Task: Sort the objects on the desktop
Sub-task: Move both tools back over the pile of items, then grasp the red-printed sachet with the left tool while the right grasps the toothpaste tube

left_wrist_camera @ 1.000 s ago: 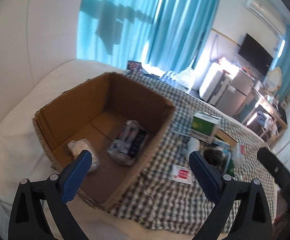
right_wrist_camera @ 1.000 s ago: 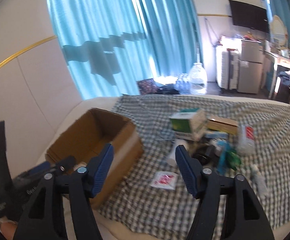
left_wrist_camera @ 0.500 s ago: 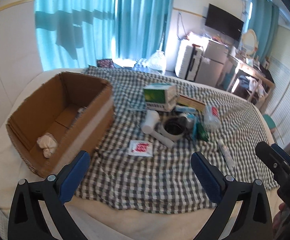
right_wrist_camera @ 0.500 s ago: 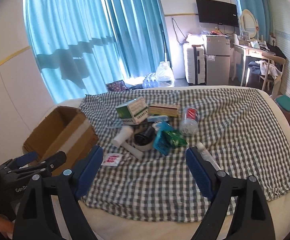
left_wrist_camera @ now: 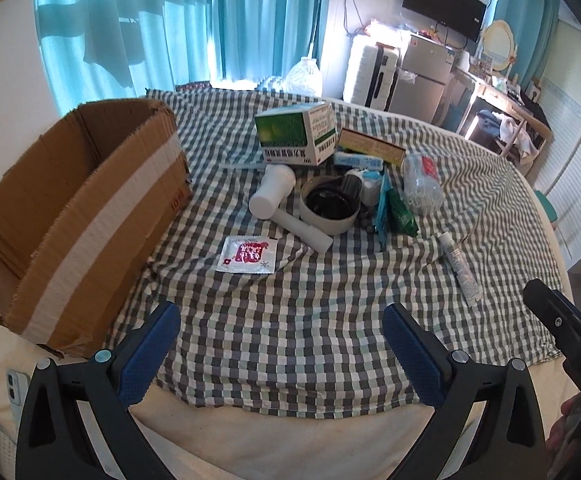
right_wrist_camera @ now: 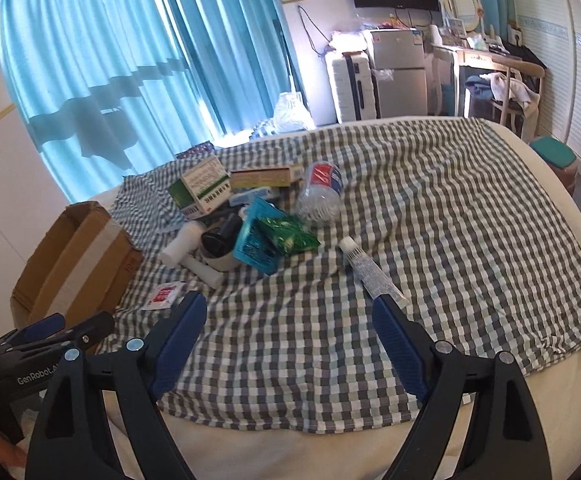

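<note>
The things I have to sort lie in a loose heap on the checked cloth (left_wrist_camera: 290,320): a green-and-white carton (left_wrist_camera: 296,134) at the back, a flat yellow box (left_wrist_camera: 370,146) just beside it, a white bottle (left_wrist_camera: 272,192) on its side, a round white tub with a dark inside (left_wrist_camera: 330,206), a blue packet (right_wrist_camera: 256,240) and a green foil pouch (right_wrist_camera: 288,236) leaning together, and a clear plastic bottle with a red label (right_wrist_camera: 320,192). A white tube (right_wrist_camera: 366,270) lies apart on the near right, a red-printed sachet (left_wrist_camera: 248,254) apart on the near left. The cardboard box (left_wrist_camera: 70,216) stands on the left, its open top up, touching the cloth's edge.

My left gripper (left_wrist_camera: 280,350) hangs over the near cloth with its blue pads spread wide, nothing between them. My right gripper (right_wrist_camera: 290,344) is the same — its jaws have just been opening, empty — and one pad tip sits close to the tube's end.
</note>
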{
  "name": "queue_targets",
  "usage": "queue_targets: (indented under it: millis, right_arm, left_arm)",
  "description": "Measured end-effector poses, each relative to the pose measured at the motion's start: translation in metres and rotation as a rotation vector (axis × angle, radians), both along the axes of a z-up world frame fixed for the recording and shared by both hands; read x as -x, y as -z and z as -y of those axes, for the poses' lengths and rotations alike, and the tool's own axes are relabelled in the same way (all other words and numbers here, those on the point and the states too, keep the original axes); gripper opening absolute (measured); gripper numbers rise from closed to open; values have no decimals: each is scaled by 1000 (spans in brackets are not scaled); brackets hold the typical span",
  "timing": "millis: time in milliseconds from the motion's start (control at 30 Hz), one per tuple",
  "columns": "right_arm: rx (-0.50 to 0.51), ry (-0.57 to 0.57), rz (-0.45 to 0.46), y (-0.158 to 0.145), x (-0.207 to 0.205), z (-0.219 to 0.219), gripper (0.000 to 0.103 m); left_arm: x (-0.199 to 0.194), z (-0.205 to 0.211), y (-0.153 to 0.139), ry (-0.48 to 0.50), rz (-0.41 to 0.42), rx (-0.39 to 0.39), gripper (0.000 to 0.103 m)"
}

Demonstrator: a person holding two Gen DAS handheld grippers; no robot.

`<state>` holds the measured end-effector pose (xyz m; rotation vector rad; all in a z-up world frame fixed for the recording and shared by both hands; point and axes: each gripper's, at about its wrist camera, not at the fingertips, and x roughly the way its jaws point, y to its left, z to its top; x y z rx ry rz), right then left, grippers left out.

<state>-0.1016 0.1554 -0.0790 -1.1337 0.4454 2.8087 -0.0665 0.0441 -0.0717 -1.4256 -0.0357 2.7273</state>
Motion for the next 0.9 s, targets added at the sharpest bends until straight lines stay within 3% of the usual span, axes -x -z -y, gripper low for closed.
queue_targets:
  millis: [267, 467, 733, 900]
  right_arm:
    - [-8, 19, 73, 38, 24, -20, 85]
    - [8, 40, 136, 70, 50, -38, 85]
    - [-13, 31, 191, 98, 81, -46, 85]
    - [-29, 36, 208, 113, 101, -54, 85]
  left_arm:
    - [35, 13, 41, -56, 47, 44, 103]
    - [61, 34, 73, -150, 106, 16, 103]
    - [92, 35, 104, -170, 116, 25, 103]
    - [108, 33, 124, -174, 165, 0, 103]
